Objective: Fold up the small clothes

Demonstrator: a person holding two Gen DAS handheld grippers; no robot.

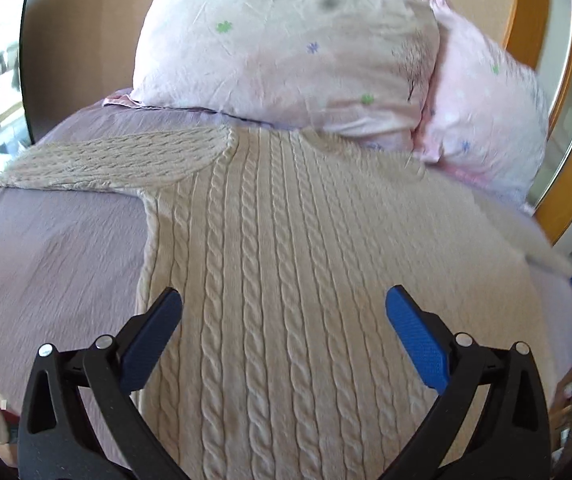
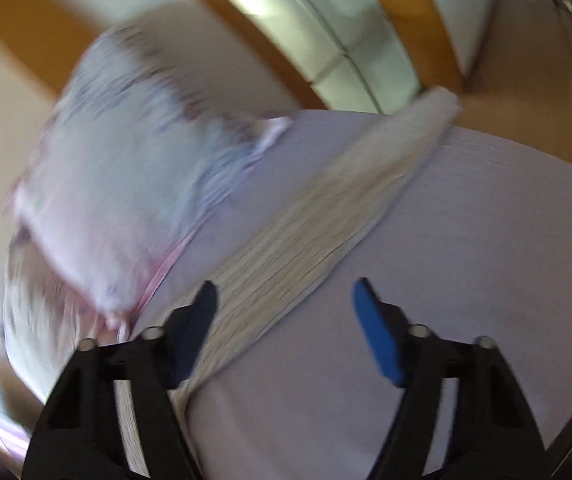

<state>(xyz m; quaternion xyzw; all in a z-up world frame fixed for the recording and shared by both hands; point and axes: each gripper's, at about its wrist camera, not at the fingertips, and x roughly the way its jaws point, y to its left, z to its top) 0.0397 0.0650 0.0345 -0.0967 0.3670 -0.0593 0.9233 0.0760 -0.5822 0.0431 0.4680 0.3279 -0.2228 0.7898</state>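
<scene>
A cream cable-knit sweater (image 1: 286, 248) lies flat on the lilac bed sheet (image 1: 54, 248), its left sleeve (image 1: 110, 160) stretched out to the left. My left gripper (image 1: 284, 308) hovers open over the sweater's lower body, its blue pads (image 1: 414, 336) wide apart and holding nothing. In the blurred right wrist view the sweater's other sleeve (image 2: 326, 224) runs diagonally across the sheet (image 2: 466, 260). My right gripper (image 2: 284, 300) is open above the sleeve's near end, the left finger over its edge.
Two pink floral pillows (image 1: 286, 52) (image 1: 486, 108) lie at the head of the bed, touching the sweater's collar end; one shows blurred in the right wrist view (image 2: 126, 184). A wooden-framed door or window (image 1: 566, 120) stands at the right; the bed's edge drops off there.
</scene>
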